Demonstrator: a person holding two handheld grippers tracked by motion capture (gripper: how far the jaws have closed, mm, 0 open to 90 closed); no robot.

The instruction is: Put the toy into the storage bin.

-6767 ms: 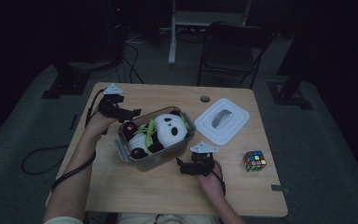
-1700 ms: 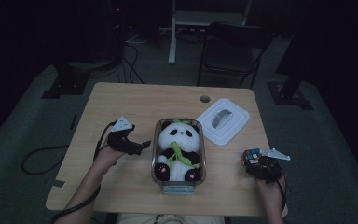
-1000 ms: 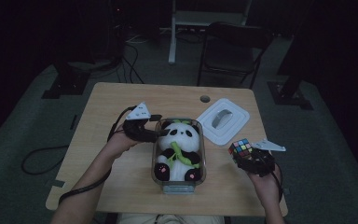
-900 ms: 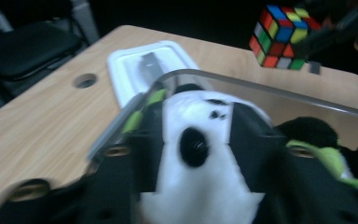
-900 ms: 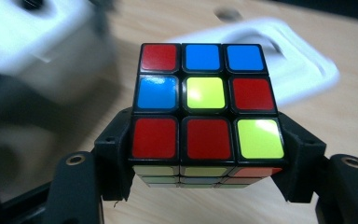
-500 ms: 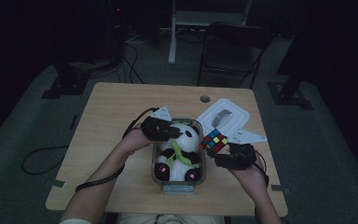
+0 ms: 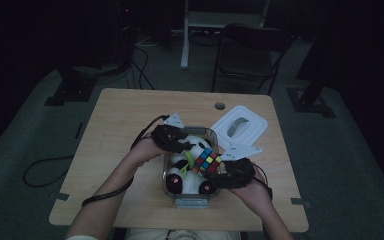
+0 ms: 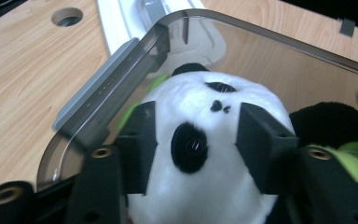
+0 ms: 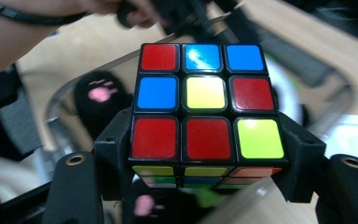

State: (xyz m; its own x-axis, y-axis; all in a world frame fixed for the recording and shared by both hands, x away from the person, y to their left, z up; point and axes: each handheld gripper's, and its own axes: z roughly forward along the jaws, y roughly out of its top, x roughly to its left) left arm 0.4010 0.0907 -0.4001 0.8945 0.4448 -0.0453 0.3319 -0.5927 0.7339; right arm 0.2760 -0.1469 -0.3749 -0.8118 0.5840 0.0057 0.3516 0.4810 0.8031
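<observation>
A plush panda (image 7: 196,146) lies on its back in a clear container (image 7: 190,201) at the table's middle. My left gripper (image 7: 182,145) reaches in from the left. Its jaws have just been opening and straddle the panda's head (image 8: 200,107), fingers (image 8: 137,144) against the fur on each side of the face. My right gripper (image 7: 214,171) is shut on a Rubik's cube (image 7: 207,162) and holds it just above the panda's belly. In the right gripper view the cube (image 9: 205,98) sits between the fingers (image 9: 114,154), with the panda's pink-padded paws (image 9: 101,93) below it.
The container's white lid (image 7: 241,127) lies on the table behind and to the right of the container. A round cable hole (image 7: 220,106) sits near the far edge. Cables trail off the table's left side. A chair (image 7: 252,55) stands beyond the table.
My right gripper has carried the cube left from the table's right side to over the container. My left gripper has moved right, onto the panda's head.
</observation>
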